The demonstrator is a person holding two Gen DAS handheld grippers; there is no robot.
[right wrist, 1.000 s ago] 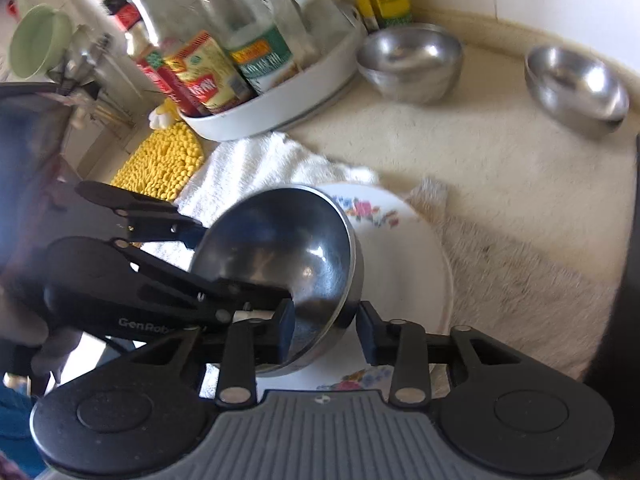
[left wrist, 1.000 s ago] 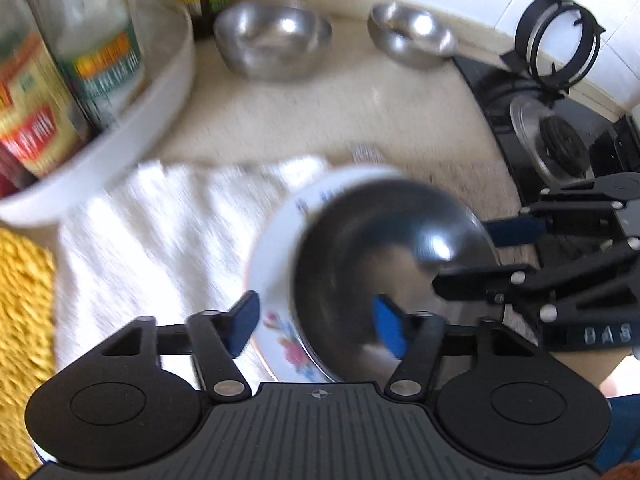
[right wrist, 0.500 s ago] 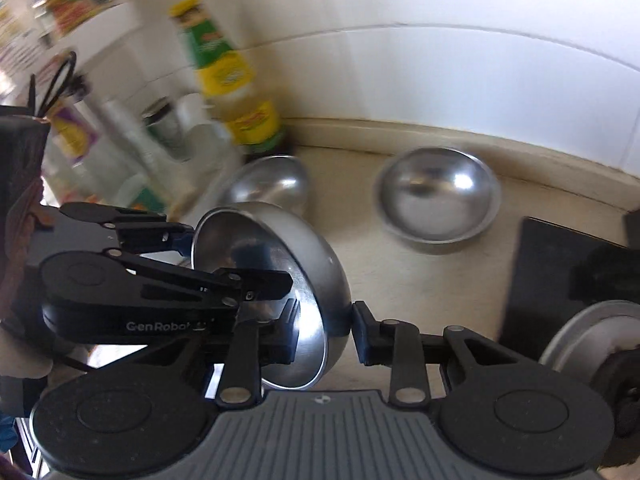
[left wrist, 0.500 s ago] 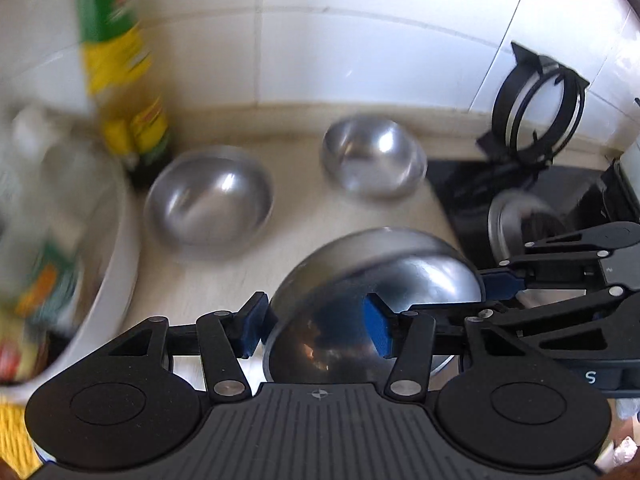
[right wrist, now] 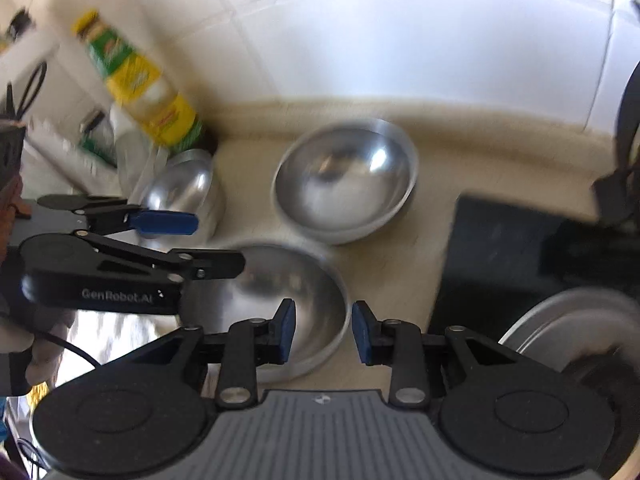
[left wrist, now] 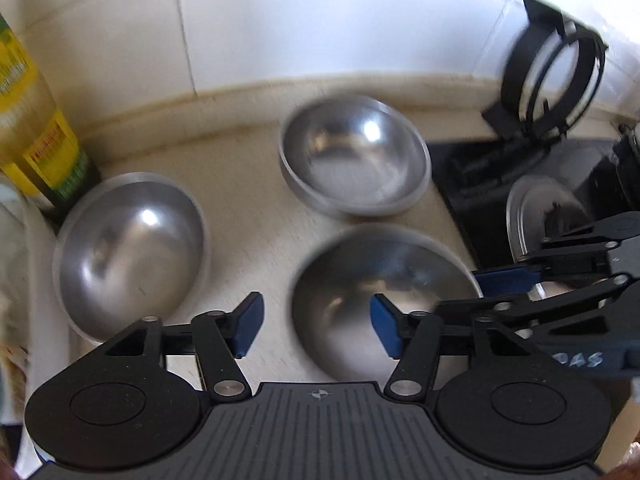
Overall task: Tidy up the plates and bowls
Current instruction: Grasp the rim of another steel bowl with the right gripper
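Note:
Three steel bowls stand on the beige counter. The near bowl (left wrist: 380, 280) sits upright just ahead of my left gripper (left wrist: 316, 326), whose jaws stand open with the bowl's left rim between them. The same bowl (right wrist: 280, 292) lies in front of my right gripper (right wrist: 323, 332), which is open around its right rim. A second bowl (left wrist: 354, 160) stands behind it near the wall, also in the right wrist view (right wrist: 344, 188). A third bowl (left wrist: 128, 248) stands at the left (right wrist: 184, 188).
A yellow-labelled oil bottle (left wrist: 32, 128) stands at the left by the tiled wall. A black stove (left wrist: 540, 184) with a burner ring and a black pot stand (left wrist: 548, 72) is at the right. A white towel (right wrist: 104, 328) lies at the lower left.
The near bowl, held tilted above the flowered plate and towel a second ago, was carried towards the wall. It now sits on the counter and both grippers have opened off it.

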